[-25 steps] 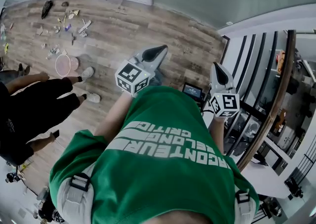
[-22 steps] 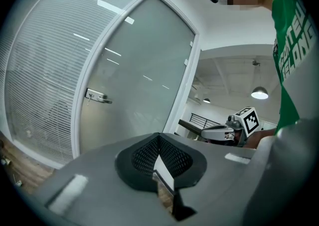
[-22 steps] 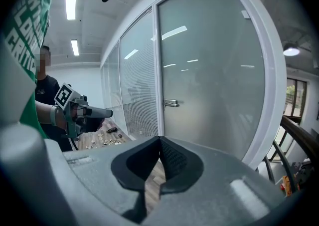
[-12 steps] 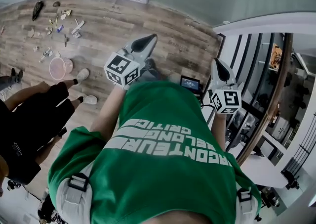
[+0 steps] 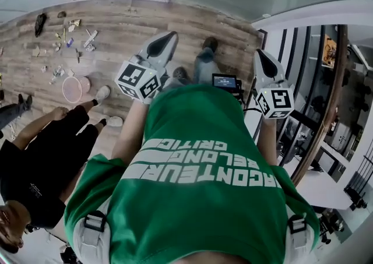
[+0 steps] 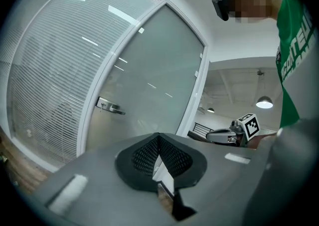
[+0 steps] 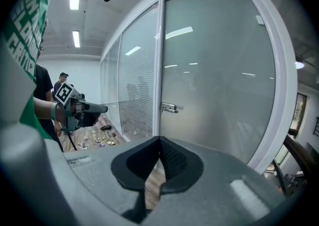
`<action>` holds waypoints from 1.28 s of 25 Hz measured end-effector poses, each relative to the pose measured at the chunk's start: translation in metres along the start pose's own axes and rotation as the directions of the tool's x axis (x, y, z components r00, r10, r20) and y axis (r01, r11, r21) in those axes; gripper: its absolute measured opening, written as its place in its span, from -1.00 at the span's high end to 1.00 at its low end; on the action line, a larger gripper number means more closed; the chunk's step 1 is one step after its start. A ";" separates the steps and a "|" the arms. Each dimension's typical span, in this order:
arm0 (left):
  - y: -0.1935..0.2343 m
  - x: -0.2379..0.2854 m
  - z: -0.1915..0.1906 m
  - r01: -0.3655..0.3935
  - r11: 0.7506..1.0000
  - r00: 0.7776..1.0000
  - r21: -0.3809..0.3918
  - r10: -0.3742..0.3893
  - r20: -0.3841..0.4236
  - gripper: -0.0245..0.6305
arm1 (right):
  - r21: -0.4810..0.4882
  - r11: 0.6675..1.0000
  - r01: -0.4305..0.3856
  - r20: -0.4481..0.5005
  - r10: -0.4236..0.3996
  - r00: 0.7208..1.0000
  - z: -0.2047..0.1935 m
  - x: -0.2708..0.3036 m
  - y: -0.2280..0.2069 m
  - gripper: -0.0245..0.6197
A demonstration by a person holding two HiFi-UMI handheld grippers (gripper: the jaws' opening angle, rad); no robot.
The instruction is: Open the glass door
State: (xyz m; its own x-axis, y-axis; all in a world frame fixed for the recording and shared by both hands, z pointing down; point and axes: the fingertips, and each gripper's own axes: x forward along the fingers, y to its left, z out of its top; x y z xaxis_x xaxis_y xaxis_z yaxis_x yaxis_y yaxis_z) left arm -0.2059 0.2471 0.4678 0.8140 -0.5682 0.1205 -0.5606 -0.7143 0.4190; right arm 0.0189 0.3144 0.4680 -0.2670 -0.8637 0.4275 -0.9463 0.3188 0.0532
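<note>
Swings the left tongs (image 5: 168,38) leftward and higher in the head view; carries the right tongs (image 5: 259,54) upward and slightly rightward, so the pair now stand wider apart; plants a shoe (image 5: 208,44) forward, newly in sight beyond the green shirt (image 5: 198,158); lifts the small screen (image 5: 225,81) higher in frame; leaves the bystander in black (image 5: 41,158) lower at the left edge; shifts the floor litter (image 5: 64,35) leftward.
</note>
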 end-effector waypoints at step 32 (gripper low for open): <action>0.130 0.157 0.073 -0.300 0.954 0.952 -0.022 0.301 0.053 0.89 | -0.149 0.932 -0.331 0.010 0.336 0.942 0.094 0.254 -0.139 0.94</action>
State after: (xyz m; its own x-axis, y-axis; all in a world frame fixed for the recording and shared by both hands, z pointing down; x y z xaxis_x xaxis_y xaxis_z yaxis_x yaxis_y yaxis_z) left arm -0.1621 0.0356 0.4755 0.5986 -0.7775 0.1929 -0.7754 -0.5020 0.3830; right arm 0.0652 0.0137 0.4843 -0.5709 -0.7103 0.4118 -0.7664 0.6410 0.0430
